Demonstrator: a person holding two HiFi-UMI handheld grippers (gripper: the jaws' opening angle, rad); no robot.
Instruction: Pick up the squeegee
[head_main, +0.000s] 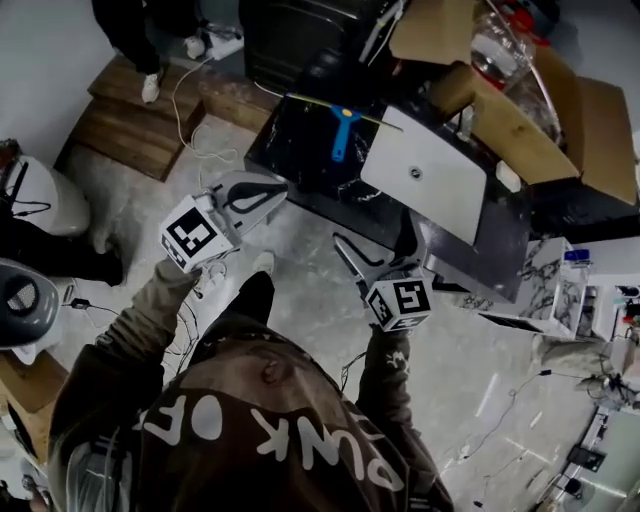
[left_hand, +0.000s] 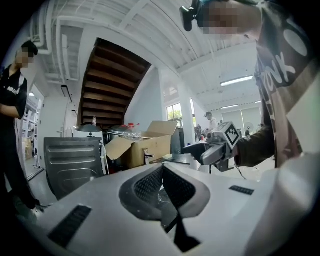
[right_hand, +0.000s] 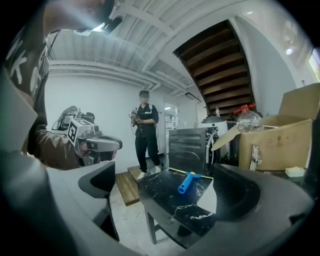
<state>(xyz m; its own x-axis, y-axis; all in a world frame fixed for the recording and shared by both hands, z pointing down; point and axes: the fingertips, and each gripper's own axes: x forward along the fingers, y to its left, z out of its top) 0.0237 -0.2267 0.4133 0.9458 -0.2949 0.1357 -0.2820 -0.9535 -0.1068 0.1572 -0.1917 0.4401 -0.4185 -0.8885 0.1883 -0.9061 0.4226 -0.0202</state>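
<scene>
One squeegee (head_main: 342, 133) lies on (apparently marble) table (head_main: 288, 155).

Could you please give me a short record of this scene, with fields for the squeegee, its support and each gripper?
Squeegee: blue-handled squeegee with a yellow blade, lying flat, untouched
Support: black marble-patterned table
Beside it: white flat panel
Left gripper: jaws together, nothing held, not touching the table
Right gripper: jaws apart, nothing between them, facing the squeegee
</scene>
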